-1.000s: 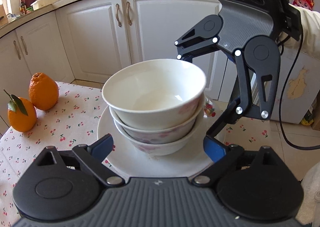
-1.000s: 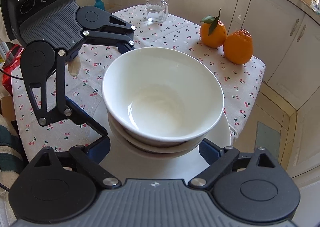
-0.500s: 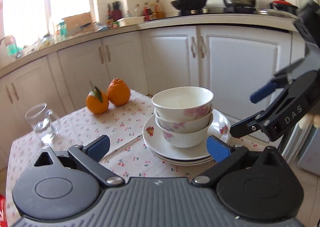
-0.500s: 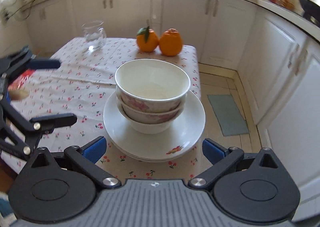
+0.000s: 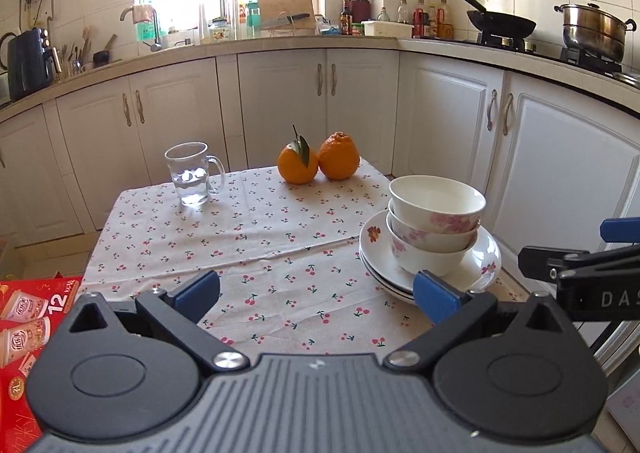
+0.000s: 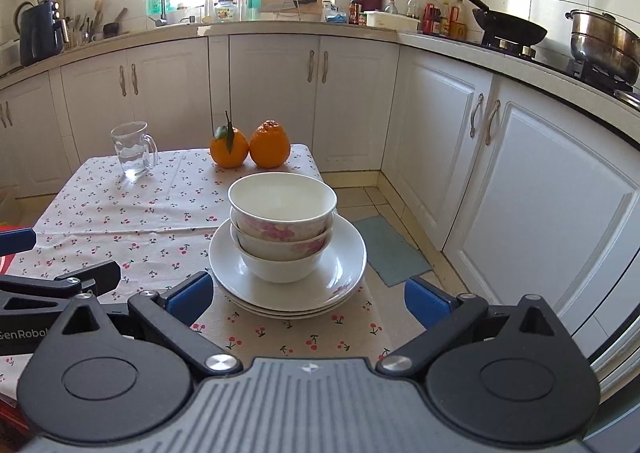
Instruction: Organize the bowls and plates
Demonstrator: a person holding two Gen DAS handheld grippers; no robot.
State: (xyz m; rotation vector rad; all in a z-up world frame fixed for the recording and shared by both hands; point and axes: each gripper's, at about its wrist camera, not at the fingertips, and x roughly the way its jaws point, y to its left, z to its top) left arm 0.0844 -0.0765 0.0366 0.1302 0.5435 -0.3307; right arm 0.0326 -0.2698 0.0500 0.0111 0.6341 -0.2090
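Note:
Three nested white bowls with pink flowers [image 6: 282,227] stand on a stack of white plates [image 6: 344,265] at the table's near right edge; the bowls [image 5: 434,221] and plates [image 5: 486,257] also show at right in the left wrist view. My right gripper [image 6: 306,295] is open and empty, just in front of the plates. My left gripper [image 5: 316,295] is open and empty over the tablecloth, left of the stack. The right gripper's fingers [image 5: 620,231] show at the right edge of the left wrist view.
A glass mug with water [image 5: 192,173] and two oranges [image 5: 318,159] stand at the table's far side. The cherry-print tablecloth [image 5: 260,237] covers the table. A red box [image 5: 28,325] lies left. White cabinets [image 6: 540,189] stand close on the right.
Both grippers have pulled back and away from the bowl stack, which stays on the plates. The views now take in the whole table and kitchen.

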